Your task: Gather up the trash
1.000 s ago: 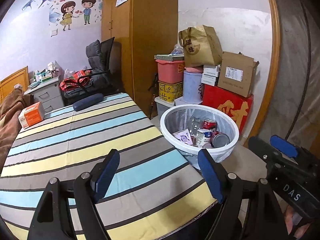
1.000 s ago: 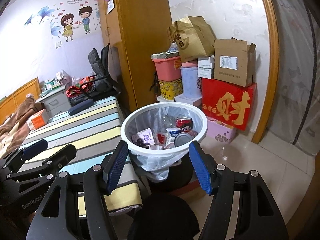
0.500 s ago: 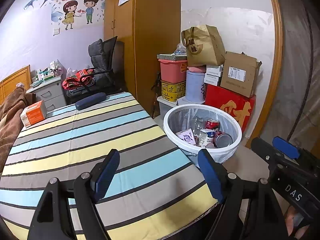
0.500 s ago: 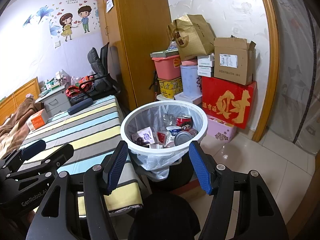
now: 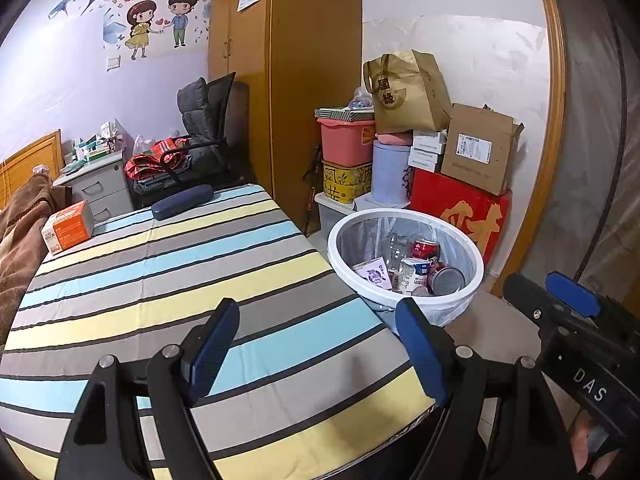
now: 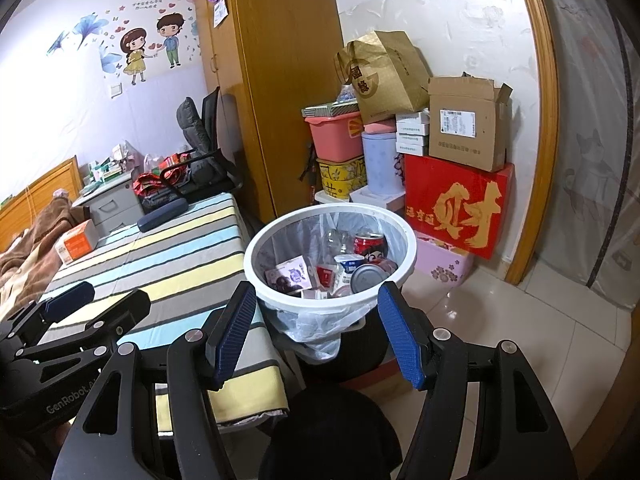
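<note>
**Both grippers empty, bin full beside the striped surface**

Your left hand-held gripper [image 5: 316,344] hangs over the near end of the striped surface [image 5: 160,280], its blue pads spread wide with nothing between them. Your right hand-held gripper [image 6: 316,332] is just as wide and empty, held off the surface's near right corner and facing the trash bin [image 6: 256,276].

The white bin, lined with a clear bag, stands just beside the right edge of the surface. Inside it you can see a red can [image 6: 370,245], a silver can lying on its side [image 6: 368,278], a small printed carton [image 6: 292,274] and a clear bottle [image 6: 334,240], piled together.

On the surface, only two things show: an orange box [image 5: 68,226] at the far left corner and a dark blue case [image 5: 182,202] along the far edge.

Behind the bin, against the wall, boxes are stacked: a red box with gold lettering [image 6: 456,204], a cardboard box [image 6: 466,124] on top of it, and a brown paper bag [image 6: 386,72] higher up.
</note>
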`<state>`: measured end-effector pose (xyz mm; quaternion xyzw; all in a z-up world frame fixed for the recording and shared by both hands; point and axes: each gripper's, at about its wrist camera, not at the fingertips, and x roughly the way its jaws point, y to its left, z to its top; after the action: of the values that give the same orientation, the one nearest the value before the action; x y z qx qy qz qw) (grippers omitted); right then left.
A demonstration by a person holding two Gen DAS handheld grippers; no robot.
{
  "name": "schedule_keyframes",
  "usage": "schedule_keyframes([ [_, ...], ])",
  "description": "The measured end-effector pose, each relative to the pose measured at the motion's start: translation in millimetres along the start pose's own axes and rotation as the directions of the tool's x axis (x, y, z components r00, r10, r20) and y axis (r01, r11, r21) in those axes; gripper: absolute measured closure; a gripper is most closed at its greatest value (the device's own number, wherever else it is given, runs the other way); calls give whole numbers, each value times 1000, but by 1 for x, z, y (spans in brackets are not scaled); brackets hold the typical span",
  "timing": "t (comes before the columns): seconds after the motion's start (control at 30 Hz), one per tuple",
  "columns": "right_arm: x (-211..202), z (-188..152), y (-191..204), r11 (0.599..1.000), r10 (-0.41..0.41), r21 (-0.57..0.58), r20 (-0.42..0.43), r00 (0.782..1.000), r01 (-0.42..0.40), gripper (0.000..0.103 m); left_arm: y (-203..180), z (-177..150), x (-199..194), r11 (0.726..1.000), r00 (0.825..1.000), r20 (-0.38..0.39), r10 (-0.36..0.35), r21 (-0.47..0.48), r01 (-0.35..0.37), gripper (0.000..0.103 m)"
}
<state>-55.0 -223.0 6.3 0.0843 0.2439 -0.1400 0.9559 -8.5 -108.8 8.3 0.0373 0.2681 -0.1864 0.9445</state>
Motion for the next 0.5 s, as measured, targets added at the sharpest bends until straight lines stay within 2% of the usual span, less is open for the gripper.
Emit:
schedule_keyframes([
  [0.5, -2, 1, 3, 1000, 3, -1, 3, 1000, -3, 38, 1, 1, -1, 1000, 1000, -1, 6, -5, -6, 21],
])
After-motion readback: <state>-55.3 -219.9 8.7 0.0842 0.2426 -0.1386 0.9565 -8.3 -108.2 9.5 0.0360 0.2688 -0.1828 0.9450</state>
